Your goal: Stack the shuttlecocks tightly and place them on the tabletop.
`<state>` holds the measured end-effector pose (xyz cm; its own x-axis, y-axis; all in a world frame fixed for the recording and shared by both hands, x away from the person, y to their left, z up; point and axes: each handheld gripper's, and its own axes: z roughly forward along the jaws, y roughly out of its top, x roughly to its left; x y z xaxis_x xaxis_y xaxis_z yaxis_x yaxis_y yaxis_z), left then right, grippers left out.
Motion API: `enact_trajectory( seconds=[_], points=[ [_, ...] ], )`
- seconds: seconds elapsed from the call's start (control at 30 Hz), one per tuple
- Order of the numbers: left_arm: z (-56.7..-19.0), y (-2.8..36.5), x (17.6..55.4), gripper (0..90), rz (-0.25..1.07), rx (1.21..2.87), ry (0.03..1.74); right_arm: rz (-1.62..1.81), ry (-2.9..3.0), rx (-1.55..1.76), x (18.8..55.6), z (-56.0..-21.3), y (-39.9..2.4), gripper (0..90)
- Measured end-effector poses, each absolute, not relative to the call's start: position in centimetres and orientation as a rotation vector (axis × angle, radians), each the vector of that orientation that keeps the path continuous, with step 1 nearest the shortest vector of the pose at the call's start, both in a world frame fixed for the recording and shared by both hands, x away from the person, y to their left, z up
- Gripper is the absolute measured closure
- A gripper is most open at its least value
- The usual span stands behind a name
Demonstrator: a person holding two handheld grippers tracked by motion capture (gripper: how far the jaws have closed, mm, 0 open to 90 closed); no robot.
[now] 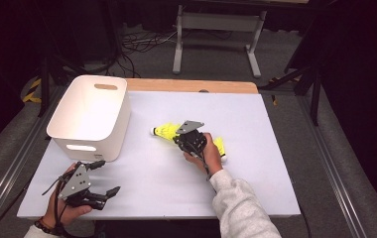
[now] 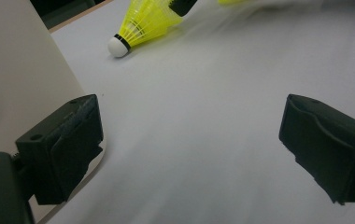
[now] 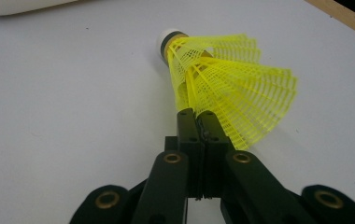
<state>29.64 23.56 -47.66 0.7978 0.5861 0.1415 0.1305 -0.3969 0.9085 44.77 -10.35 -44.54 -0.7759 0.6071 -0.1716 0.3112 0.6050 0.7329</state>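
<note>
You've got the right gripper (image 3: 196, 116) fingers pinching the yellow shuttlecock (image 3: 222, 79) skirt's edge, so lift gently toward the white bin (image 1: 90, 116) on the left, left gripper (image 1: 108, 177) fingers spread.

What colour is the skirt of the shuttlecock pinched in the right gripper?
Bright yellow mesh on the shuttlecock, with a white cork tip; clearest in the right gripper view.

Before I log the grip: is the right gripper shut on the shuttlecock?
Shut: the right gripper pinches the shuttlecock's yellow skirt edge.

Lab or studio: black curtains (image 1: 360, 59), floor cables (image 1: 142, 42), white worktable (image 1: 256, 163).
</note>
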Motion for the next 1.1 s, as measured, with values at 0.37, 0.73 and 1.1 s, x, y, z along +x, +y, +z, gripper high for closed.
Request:
enact_trajectory(
  seconds=[0.37, 0.73, 1.1],
  points=[
    [-47.62, 23.63, 29.6, 7.3, 0.554, 1.944, 0.533, 0.996, 2.463, 0.74, 45.13, -44.83, -10.21, 88.7],
    [-47.6, 23.67, 29.59, 7.4, 0.556, 1.943, 0.531, 0.93, 2.441, 0.74, 44.82, -44.94, -9.97, 74.8],
    [-47.6, 23.63, 29.54, 7.4, 0.557, 1.943, 0.531, 0.917, 2.416, 0.758, 44.28, -44.59, -10.1, 63.8]
  ],
)
